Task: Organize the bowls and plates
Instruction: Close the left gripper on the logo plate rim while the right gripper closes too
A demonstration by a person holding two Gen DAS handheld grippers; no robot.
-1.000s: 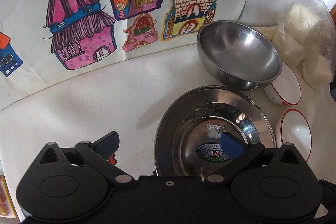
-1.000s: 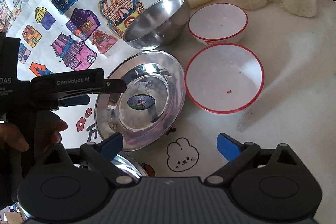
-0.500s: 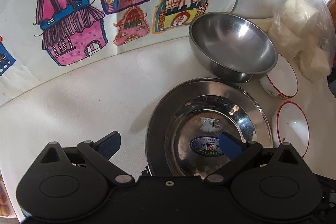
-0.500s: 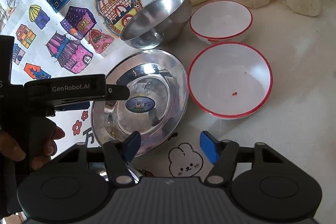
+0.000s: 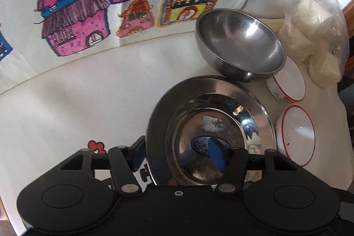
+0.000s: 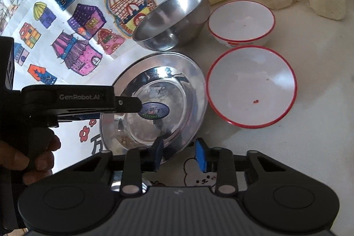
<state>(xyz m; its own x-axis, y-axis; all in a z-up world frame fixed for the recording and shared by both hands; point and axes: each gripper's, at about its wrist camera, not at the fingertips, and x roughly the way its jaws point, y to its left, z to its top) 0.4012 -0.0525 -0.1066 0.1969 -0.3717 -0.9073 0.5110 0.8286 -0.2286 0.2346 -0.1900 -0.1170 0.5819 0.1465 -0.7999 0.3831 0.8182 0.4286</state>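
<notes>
Both grippers, left gripper (image 5: 177,156) and right gripper (image 6: 180,153), closing astride the shiny round steel plate (image 5: 221,90); unclamped.

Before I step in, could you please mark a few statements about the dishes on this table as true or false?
1. The steel bowl sits inside the steel plate. False: it stands behind the plate, on the table.
2. The two red-rimmed white bowls are unstacked, the larger white bowl in front of the smaller white bowl. True.
3. The steel plate has a blue oval label at its centre. True.
4. The larger white bowl is full of food. False: it is empty apart from a tiny red speck.
</notes>
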